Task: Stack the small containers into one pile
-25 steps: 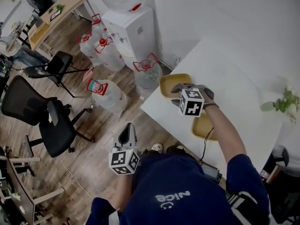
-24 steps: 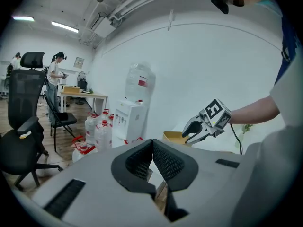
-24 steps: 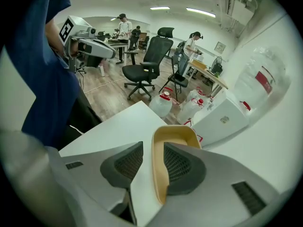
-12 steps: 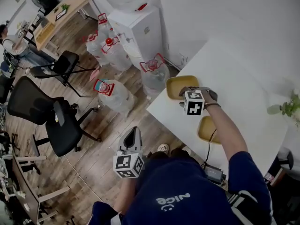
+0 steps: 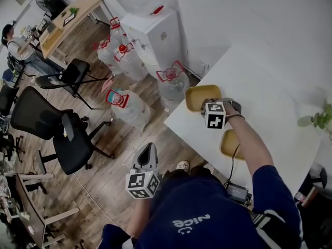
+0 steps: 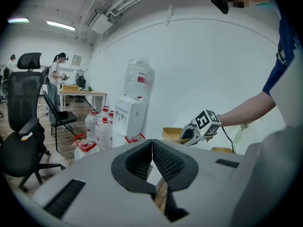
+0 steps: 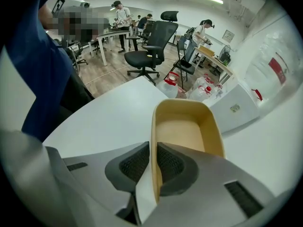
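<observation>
Your right gripper [image 7: 152,150] is closing on the thin side wall of the yellow oblong plastic container [image 7: 185,126], which is probably light, stiff and slippery. The left gripper [image 6: 152,148] has its jaws together and holds nothing.

Two containers are set on the table [image 5: 270,97] by its left edge: far container [image 5: 196,97] at the corner, near container [image 5: 227,145] closer to the person, apart. Water bottles [image 5: 127,105] are stood on the floor left of the table, dispenser [image 5: 155,35] behind them, office chairs [image 5: 67,139] further left.

White word "nice" above a smile mark, seen upside down, on the person's dark blue shirt [image 5: 207,209]
</observation>
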Available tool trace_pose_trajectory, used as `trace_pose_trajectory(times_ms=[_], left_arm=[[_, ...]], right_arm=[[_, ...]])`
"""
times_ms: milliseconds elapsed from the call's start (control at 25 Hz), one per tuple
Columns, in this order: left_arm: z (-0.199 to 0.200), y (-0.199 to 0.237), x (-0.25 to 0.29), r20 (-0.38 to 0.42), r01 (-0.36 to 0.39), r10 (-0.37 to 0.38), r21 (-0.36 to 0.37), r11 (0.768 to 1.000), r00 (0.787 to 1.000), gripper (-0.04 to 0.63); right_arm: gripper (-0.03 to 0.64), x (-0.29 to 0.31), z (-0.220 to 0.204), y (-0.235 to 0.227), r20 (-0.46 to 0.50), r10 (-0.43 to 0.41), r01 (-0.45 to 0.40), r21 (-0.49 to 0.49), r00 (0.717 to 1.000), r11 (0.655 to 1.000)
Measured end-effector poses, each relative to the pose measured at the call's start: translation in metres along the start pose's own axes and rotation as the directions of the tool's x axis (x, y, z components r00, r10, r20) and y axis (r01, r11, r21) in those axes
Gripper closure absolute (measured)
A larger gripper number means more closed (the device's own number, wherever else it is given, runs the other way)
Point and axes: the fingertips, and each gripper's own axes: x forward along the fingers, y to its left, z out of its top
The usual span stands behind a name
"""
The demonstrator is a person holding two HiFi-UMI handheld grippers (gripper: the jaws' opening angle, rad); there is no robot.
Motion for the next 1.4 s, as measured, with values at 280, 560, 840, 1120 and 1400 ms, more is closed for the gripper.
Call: trace_pose_trajectory(times_ms=[280, 560, 840, 1120, 1400], left_arm=[[0.004, -0.009, 0.004, 0.006, 0.028, -0.028, 0.007, 1.0, 1.0, 0.577], [0.005, -0.016, 0.003, 0.01, 0.052, -0.052, 0.015, 0.999, 0.999, 0.576], [-0.001, -0.024, 0.004, 0.013, 0.08, -0.08, 0.022, 0.997, 0.997, 0.577], [-0.003, -0.034, 0.006, 0.021, 0.117, -0.117, 0.025, 0.993, 0.993, 0.577], [-0.006, -0.051, 0.005, 0.022, 0.172, -0.172, 0.035, 0.985, 0.985, 0.577]], right_arm=[[0.561, -0.005, 0.002, -0.004, 0.003, -0.065, 0.065, -0.011, 0.998, 0.998], [0.561, -0.02, 0.005, -0.014, 0.024, -0.148, 0.148, 0.013, 0.989, 0.989], [0.561, -0.044, 0.008, -0.013, 0.037, -0.19, 0.189, 0.031, 0.981, 0.981], [0.562, -0.074, 0.009, -0.003, 0.034, -0.224, 0.222, 0.054, 0.974, 0.974], [0.562, -0.111, -0.001, 0.013, 0.017, -0.247, 0.243, 0.126, 0.969, 0.962]])
